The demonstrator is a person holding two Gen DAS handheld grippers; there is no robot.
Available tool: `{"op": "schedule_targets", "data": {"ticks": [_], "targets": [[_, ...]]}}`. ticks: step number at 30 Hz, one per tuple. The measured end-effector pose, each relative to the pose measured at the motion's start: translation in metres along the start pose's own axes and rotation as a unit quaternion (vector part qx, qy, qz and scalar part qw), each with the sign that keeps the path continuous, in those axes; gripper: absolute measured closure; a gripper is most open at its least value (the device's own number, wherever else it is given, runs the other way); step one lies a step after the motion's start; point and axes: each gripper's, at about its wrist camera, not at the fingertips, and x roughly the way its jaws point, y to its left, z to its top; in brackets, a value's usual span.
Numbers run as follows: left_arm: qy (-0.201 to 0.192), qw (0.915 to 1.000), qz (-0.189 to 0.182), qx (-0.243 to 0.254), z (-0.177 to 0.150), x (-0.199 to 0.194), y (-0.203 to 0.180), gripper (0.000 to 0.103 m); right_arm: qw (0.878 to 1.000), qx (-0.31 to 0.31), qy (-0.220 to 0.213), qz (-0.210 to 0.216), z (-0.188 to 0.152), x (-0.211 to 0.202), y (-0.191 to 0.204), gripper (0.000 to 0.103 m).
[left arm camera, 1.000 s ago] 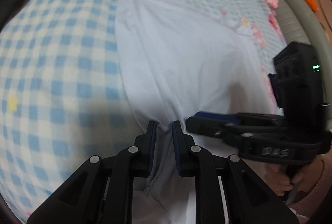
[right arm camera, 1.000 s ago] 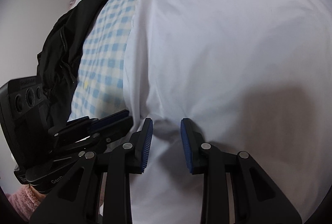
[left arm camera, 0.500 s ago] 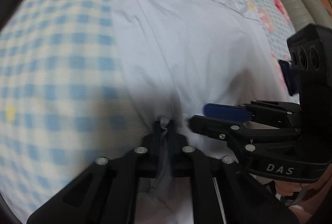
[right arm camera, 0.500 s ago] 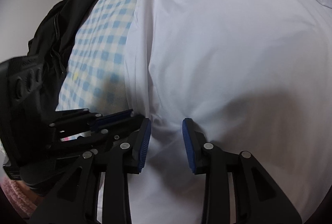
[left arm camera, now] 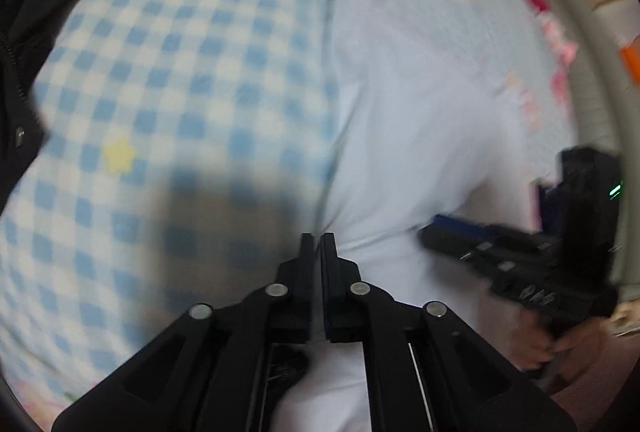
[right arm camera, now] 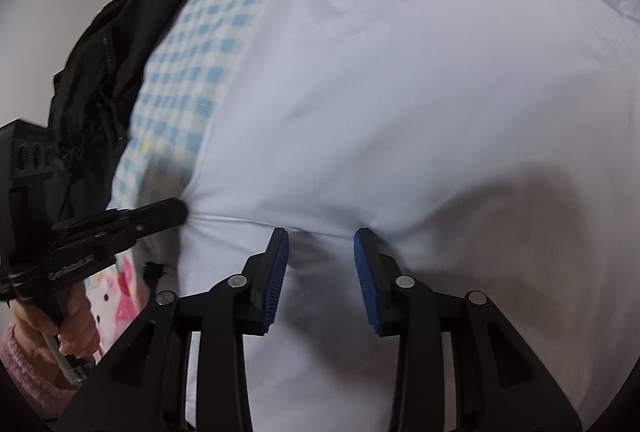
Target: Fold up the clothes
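White garment (right arm camera: 400, 103) lies spread flat on the checked bed cover (left arm camera: 180, 71), near edge right at both sets of jaws. Change vs 1 s ago: left gripper (left arm camera: 318, 252) went from jaws apart w/ fabric between to jaws fully closed, pinching the near-left edge; cloth puckers at the tips. Right gripper (right arm camera: 320, 252) unchanged: jaws wide, pads straddling the near edge, nothing held. Judgement: one corner secured, the other not; a lift now would likely skew.

Around: black jacket (right arm camera: 108, 43) heaped left of the jaws, beyond the garment's left edge, apart from it. Fold path ahead of jaws looks unobstructed.
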Motion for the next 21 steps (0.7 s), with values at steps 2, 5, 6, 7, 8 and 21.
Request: {"op": "schedule_targets", "data": {"ticks": [2,5,6,7,8,21], "targets": [[-0.014,0.9998,-0.014,-0.002,0.007,-0.002,-0.002,0.062,1.0,0.0,-0.006,-0.003,0.005,-0.004,-0.001,0.062],[-0.008,0.9999,-0.014,-0.003,0.019,0.007,-0.002,0.065,1.0,-0.001,-0.014,-0.008,0.014,-0.01,-0.002,0.055],[-0.003,0.9999,-0.012,-0.003,0.023,0.011,-0.001,0.085,1.0,-0.001,-0.017,-0.01,0.016,-0.012,-0.002,0.055],[0.001,0.9999,-0.01,-0.003,0.028,0.015,-0.001,0.1,1.0,-0.002,-0.02,-0.012,0.019,-0.014,-0.002,0.055],[0.006,1.0,-0.008,-0.003,0.032,0.019,-0.001,0.1,1.0,-0.002,-0.023,-0.013,0.022,-0.016,-0.003,0.055],[0.023,0.9982,-0.013,-0.054,0.029,0.0,0.028,0.073,0.996,0.03,-0.056,-0.063,0.02,-0.049,-0.058,0.054]]}}
